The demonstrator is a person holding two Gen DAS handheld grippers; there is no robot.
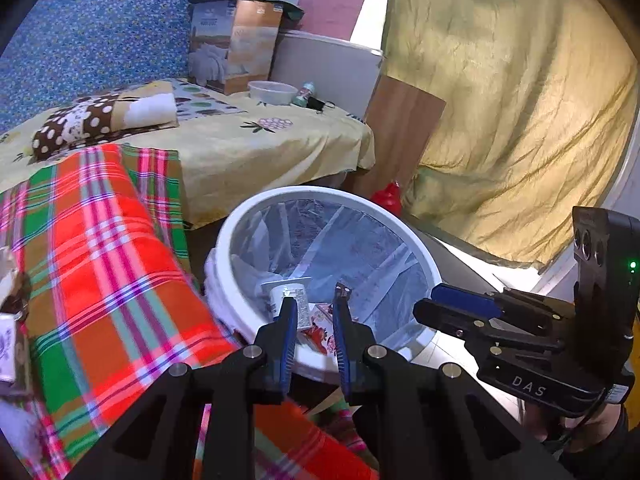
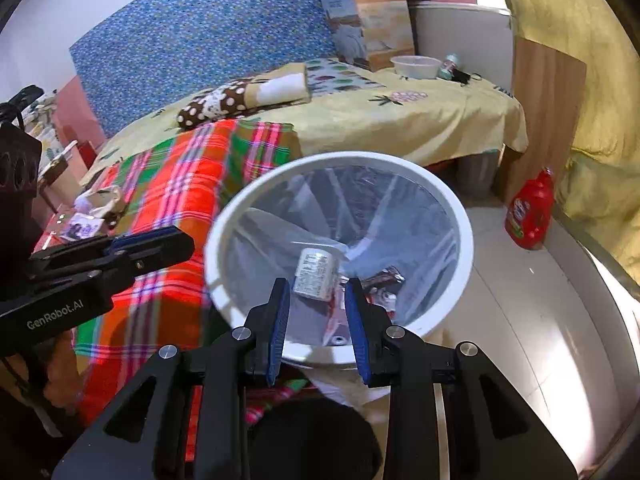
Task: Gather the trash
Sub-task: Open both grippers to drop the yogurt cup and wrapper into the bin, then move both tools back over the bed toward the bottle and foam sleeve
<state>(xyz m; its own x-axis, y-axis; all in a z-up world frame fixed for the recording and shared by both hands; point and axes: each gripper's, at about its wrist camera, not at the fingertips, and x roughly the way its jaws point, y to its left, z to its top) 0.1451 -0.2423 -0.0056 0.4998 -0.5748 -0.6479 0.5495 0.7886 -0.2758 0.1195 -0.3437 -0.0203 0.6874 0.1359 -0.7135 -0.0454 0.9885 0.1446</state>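
Fingers of both grippers, left [image 1: 316, 300] and right [image 2: 318, 294], released, empty, above bin [image 2: 456, 208]; cup [image 2: 316, 270] lies inside below.

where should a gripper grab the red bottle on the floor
Grip the red bottle around its narrow neck, just under the cap, coming from above and from its open floor side. It stands upright on the floor, with the wooden board behind it and the yellow curtain close on its right.

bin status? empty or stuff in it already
Not empty. The lined white bin holds a small cup lying tipped on its side and a few wrappers near the bottom; mostly unfilled.
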